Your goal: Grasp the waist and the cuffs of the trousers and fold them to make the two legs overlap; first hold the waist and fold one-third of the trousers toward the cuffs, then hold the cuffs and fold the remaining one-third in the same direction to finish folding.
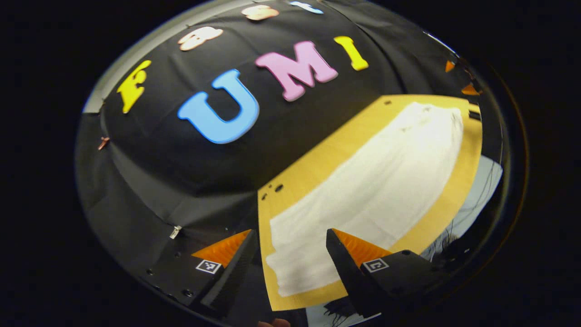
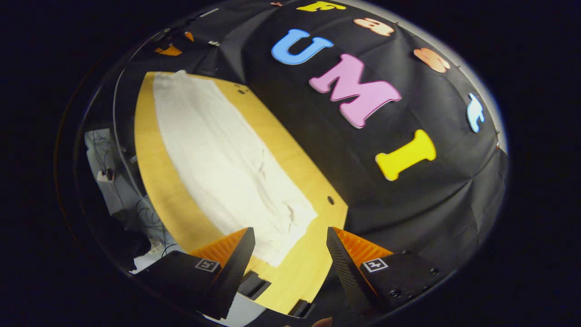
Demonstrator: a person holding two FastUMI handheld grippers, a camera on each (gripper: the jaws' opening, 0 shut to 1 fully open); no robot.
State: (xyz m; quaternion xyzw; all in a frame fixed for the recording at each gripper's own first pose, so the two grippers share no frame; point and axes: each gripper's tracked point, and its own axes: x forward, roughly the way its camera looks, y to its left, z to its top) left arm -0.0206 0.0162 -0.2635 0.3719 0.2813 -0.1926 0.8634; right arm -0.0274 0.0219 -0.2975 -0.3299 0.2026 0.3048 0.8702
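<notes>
White trousers lie flat and lengthwise on a yellow wooden table. My left gripper stands open just above their near end, with nothing between its fingers. In the right gripper view the same trousers run from the far left down to a creased near end. Over that end, by the table edge, my right gripper is open and holds nothing. I cannot tell for certain which end is the waist.
The black booth cloth hangs close along one long side of the table. Small holes mark the tabletop corner. Beyond the other long edge lies pale floor with dark cables.
</notes>
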